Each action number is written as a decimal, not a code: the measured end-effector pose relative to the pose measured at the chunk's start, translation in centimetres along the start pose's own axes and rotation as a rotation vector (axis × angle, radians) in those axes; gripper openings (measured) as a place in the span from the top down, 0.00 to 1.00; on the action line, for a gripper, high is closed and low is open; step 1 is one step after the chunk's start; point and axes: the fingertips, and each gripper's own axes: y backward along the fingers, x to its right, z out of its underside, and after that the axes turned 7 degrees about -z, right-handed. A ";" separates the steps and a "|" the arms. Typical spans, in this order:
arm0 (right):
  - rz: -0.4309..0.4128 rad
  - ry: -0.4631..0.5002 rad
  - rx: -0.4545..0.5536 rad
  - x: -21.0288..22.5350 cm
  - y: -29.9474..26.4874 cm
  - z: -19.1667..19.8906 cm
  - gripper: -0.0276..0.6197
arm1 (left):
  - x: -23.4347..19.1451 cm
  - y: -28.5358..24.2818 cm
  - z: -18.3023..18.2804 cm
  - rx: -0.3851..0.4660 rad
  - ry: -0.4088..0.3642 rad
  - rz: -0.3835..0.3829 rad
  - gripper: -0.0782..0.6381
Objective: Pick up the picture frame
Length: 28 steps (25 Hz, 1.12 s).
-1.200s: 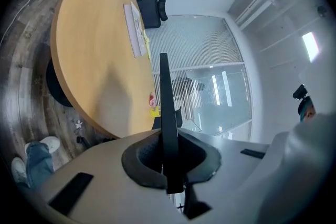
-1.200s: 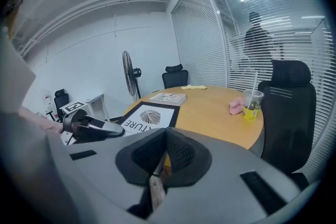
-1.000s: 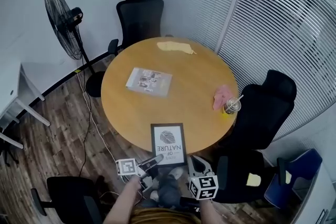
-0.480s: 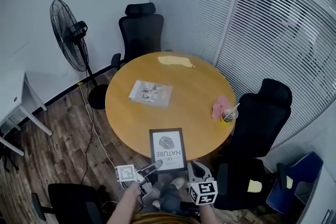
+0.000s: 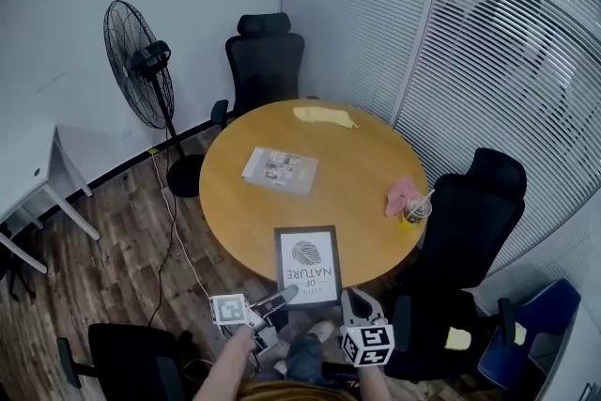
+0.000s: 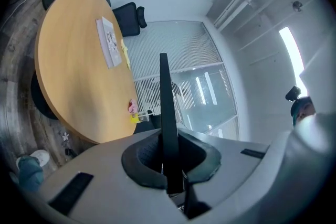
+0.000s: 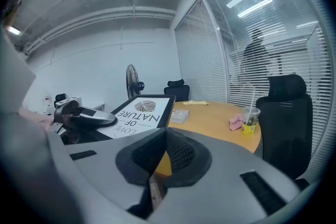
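Observation:
The picture frame (image 5: 307, 265) is black with a white print that reads "OF NATURE". It hangs over the near edge of the round wooden table (image 5: 357, 155), held from below by both grippers. My left gripper (image 5: 282, 298) is shut on its lower left corner. In the left gripper view the frame (image 6: 164, 107) is edge-on, a thin dark strip clamped between the jaws of that gripper (image 6: 167, 160). My right gripper (image 5: 352, 300) is shut on the lower right corner. In the right gripper view the frame (image 7: 139, 110) slants down into the right gripper (image 7: 160, 152), with the left gripper (image 7: 84, 115) beside it.
On the table lie a sleeved sheet (image 5: 280, 170), a yellow item (image 5: 324, 116), a pink cloth (image 5: 402, 195) and a cup with a straw (image 5: 414, 211). Black office chairs (image 5: 264, 61) (image 5: 470, 211) ring the table. A standing fan (image 5: 141, 66) is at the left, and blinds over glass walls at the right.
Both grippers have risen a little with the frame still held between them. The head view has shifted, so the table and room sit lower and further right in the picture.

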 end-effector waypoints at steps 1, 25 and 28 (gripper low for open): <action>0.006 -0.001 0.008 0.1 0.0 -0.2 0.94 | 0.1 0.1 0.0 0.000 -0.002 -0.003 0.83; 0.034 0.017 0.022 0.1 1.1 -0.9 0.94 | 0.7 0.6 0.6 -0.024 -0.023 0.004 0.83; 0.036 0.021 0.022 0.0 1.3 -0.9 0.94 | 0.9 0.7 0.7 -0.025 -0.013 0.009 0.83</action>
